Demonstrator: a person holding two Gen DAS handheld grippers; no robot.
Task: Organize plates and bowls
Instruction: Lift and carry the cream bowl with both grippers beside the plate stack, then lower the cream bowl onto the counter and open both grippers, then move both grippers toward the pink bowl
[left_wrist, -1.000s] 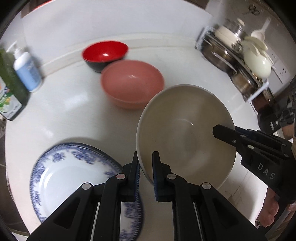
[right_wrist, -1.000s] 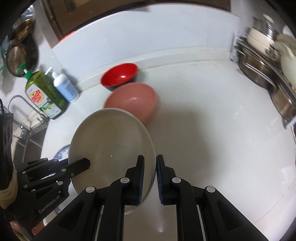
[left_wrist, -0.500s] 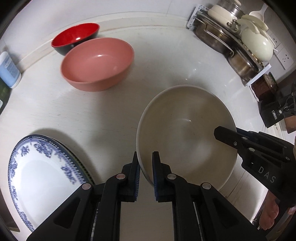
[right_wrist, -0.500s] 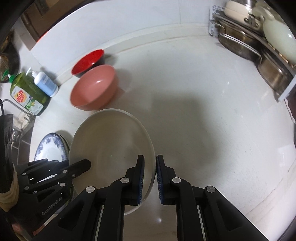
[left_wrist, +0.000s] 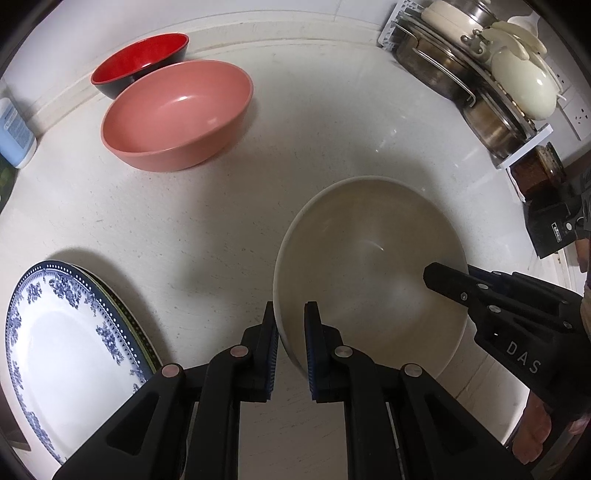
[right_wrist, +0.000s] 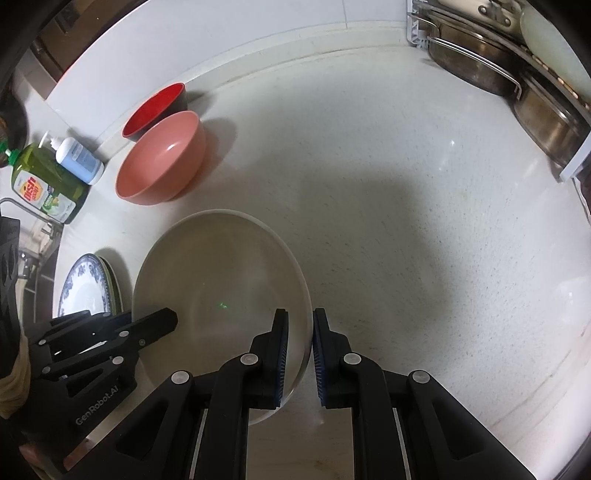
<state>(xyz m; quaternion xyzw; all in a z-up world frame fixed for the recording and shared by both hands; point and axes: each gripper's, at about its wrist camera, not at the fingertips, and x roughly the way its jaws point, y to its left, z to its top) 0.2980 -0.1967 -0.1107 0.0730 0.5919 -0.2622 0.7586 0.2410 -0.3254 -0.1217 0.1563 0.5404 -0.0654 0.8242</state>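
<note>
**Beige bowl held over the counter by both grippers**

The left gripper (left_wrist: 290, 334) and the right gripper (right_wrist: 299, 341) each have their fingers closed narrowly on opposite rims of the large beige bowl (left_wrist: 369, 273), above the pale speckled counter (right_wrist: 406, 221) near its front edge. A pink bowl (left_wrist: 177, 114) and red bowl (left_wrist: 140, 62) sit by the back edge against the white wall. Blue-patterned plates (left_wrist: 66, 339) lie toward the left edge. Steel pots (right_wrist: 476, 70) fill a rack at the back right corner; soap bottles (right_wrist: 48, 181) stand back left.

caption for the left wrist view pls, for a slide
Both grippers clamp opposite rims of a beige bowl over the counter.
</note>
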